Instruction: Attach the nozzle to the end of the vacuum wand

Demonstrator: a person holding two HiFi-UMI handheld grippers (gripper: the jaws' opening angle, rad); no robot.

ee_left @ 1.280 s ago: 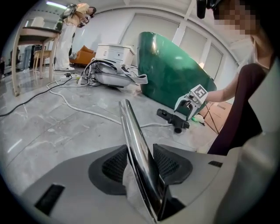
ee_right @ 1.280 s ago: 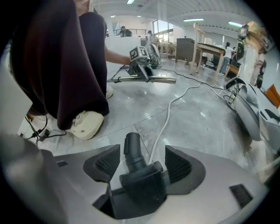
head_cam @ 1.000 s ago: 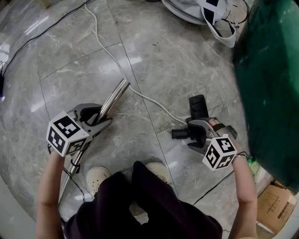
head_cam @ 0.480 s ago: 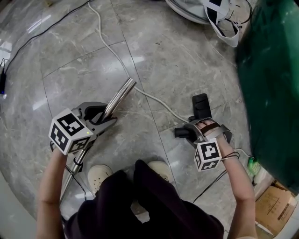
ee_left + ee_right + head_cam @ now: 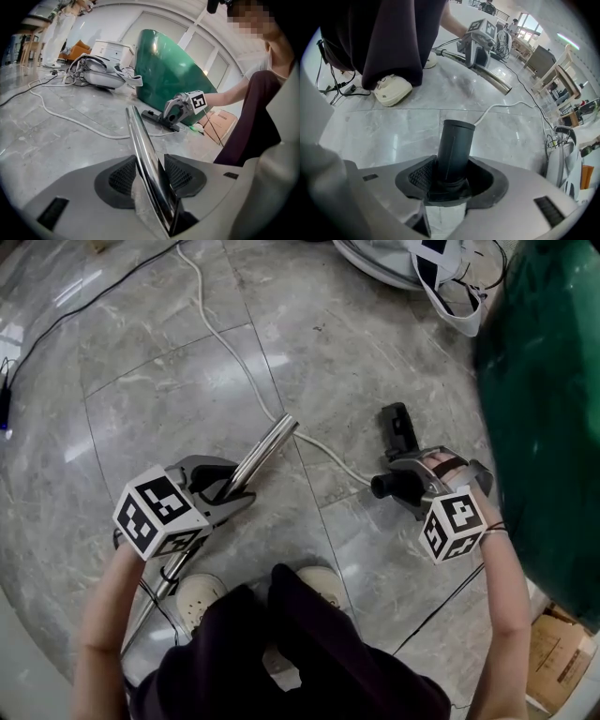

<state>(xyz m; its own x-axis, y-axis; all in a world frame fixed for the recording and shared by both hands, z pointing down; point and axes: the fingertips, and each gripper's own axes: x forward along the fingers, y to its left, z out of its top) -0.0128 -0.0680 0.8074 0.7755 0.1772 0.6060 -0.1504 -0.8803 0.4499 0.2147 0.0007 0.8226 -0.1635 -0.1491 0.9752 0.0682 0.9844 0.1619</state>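
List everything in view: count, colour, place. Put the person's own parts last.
wand: one, chrome, left of centre, its tip toward the nozzle
nozzle: one, black, right of centre
cable: one, white, across the floor, passing by the wand's tip
machine: one, white, top edge
green bulk: one, right edge
box: one, brown, bottom right corner
floor: grey marble tiles
shoes: two, cream, bottom middle
trousers: dark, bottom middle
left gripper: one, grey, clamped on the wand
right gripper: one, grey, its jaws have just been closing and now grip the nozzle's tube
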